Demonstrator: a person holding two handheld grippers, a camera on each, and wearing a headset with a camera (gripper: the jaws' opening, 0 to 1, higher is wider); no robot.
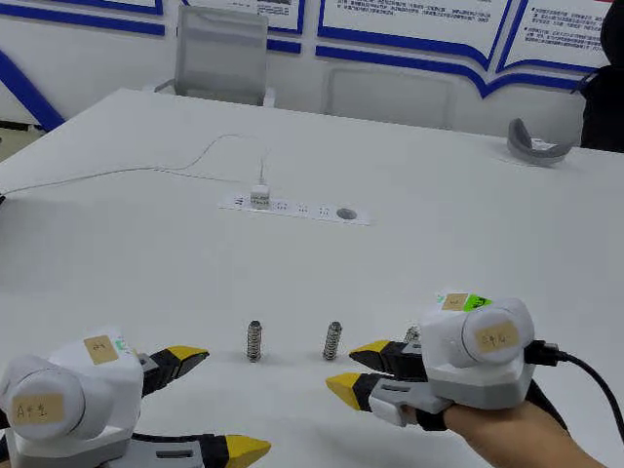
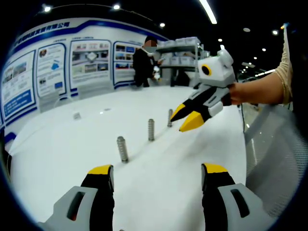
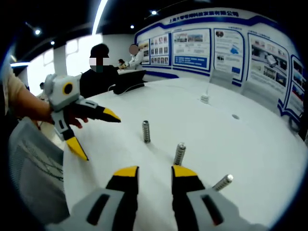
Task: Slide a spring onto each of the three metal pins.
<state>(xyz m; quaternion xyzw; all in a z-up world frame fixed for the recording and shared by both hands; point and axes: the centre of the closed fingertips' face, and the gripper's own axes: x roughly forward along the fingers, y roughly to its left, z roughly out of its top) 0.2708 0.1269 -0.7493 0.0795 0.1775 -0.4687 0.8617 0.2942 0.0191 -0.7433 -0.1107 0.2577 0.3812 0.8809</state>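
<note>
We see three slim upright metal pins [image 3: 229, 178] in a row on the white table [image 1: 146, 244], each apparently sleeved in a grey coiled spring [image 1: 332, 340]. Our left gripper [image 1: 216, 402] hovers at the row's 8 o'clock, its yellow-tipped jaws spread wide and empty. Our right gripper [image 1: 356, 369] sits at the row's 3 o'clock, just beside the last pin, jaws parted and gripping nothing.

Three metal pins [image 2: 122, 149] [image 2: 151, 130] [image 2: 170, 118], two claws [image 2: 154, 169] [image 3: 155, 171], one socket strip [image 1: 294, 207], one cable [image 1: 146, 172]
</note>
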